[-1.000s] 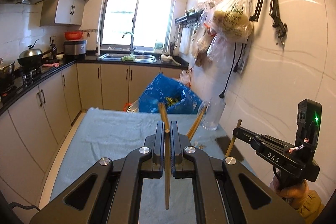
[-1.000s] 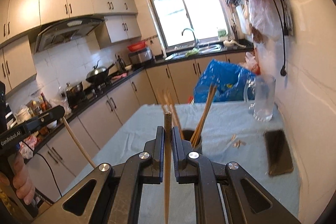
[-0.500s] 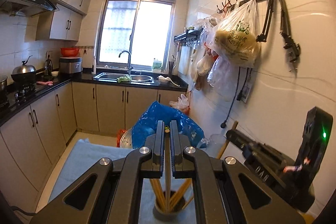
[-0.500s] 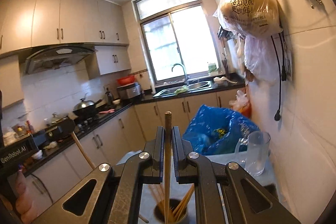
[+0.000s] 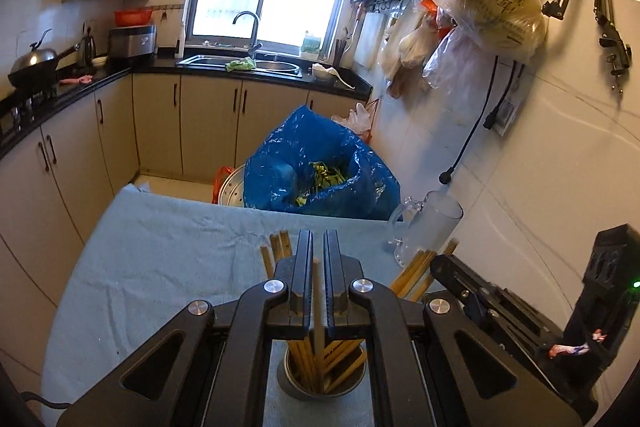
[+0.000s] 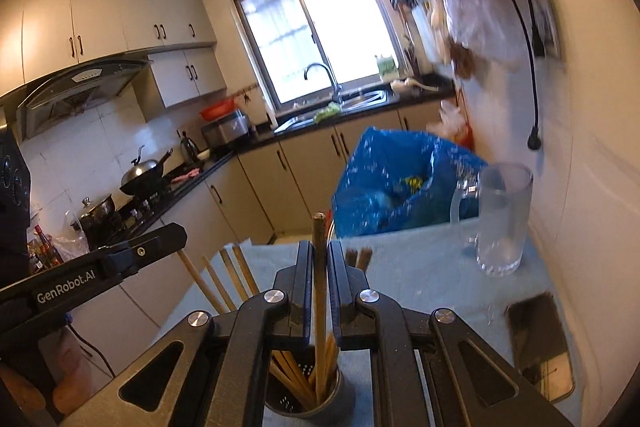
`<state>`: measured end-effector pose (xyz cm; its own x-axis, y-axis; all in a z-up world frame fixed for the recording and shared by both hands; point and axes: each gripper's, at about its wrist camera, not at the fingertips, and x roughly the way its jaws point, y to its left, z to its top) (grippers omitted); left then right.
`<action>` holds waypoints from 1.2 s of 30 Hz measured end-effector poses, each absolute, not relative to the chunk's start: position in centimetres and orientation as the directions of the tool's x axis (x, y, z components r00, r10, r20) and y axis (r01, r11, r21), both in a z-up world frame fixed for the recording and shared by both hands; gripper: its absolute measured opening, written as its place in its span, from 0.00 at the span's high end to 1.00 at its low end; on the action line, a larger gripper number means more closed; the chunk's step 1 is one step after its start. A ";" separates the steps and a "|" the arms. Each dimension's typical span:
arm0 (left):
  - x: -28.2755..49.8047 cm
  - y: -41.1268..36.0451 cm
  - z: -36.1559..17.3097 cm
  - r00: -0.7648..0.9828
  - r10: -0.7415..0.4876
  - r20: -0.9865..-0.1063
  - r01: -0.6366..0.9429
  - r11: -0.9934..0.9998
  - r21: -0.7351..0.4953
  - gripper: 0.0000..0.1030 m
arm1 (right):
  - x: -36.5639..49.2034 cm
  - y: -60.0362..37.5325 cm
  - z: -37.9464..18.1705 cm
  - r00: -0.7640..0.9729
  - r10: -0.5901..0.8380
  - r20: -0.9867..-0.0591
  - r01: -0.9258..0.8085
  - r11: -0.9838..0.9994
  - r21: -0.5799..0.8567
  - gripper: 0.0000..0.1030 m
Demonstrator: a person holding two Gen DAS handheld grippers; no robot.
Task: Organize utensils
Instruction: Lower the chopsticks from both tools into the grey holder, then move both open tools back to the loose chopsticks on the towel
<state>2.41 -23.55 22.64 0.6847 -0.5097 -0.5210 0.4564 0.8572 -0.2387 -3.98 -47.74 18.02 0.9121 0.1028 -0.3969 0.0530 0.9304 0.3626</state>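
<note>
Pinching one wooden chopstick (image 5: 317,307) between nearly closed jaws, left gripper (image 5: 317,259) poised directly above the metal utensil holder (image 5: 324,385), the stick running down into the bundle of chopsticks (image 5: 340,359) already standing there. Same posture on the other side: right gripper (image 6: 319,267) clamped tight on a second chopstick (image 6: 319,287), top end poking up past the fingertips, lower end reaching into the perforated holder (image 6: 304,399) among the leaning sticks (image 6: 288,371). Whether either held stick touches the holder's bottom cannot be told, with the gripper bodies blocking the sight. Holder upright on a pale blue cloth (image 5: 160,259) covering the table. Fanned tips of other chopsticks (image 5: 276,247) showing beyond both grippers. From the left wrist, right gripper's dark body (image 5: 500,303) close on the right side; from the right wrist, left gripper's body (image 6: 100,275) at the left edge, held in a hand (image 6: 64,379). Clear glass mug (image 6: 500,223) standing farther along the cloth near the wall, a dark phone (image 6: 536,343) lying flat nearer. Blue plastic bag (image 5: 320,167) with green scraps just beyond the table's far edge.
</note>
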 end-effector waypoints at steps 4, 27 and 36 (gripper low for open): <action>1.5 -22.5 23.3 0.689 -0.520 -0.505 0.458 0.852 -0.252 0.69 | -3.9 -48.1 17.3 0.903 0.114 -0.414 0.062 0.919 0.388 0.74; -5.2 -7.7 9.8 0.583 -0.304 -0.754 0.254 0.949 -0.186 0.57 | -13.3 -42.2 9.8 0.770 0.225 -0.598 0.007 0.933 0.360 0.46; -5.3 -7.6 2.6 0.484 -0.257 -0.836 0.264 0.954 -0.140 0.78 | -14.7 -38.5 5.0 0.682 0.298 -0.668 -0.044 0.928 0.369 0.46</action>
<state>-5.28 -7.59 2.58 0.4844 -0.2567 -0.8363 0.2639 0.9543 -0.1401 -14.72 -38.45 5.04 0.6821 0.2980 -0.6678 -0.0440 0.9283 0.3692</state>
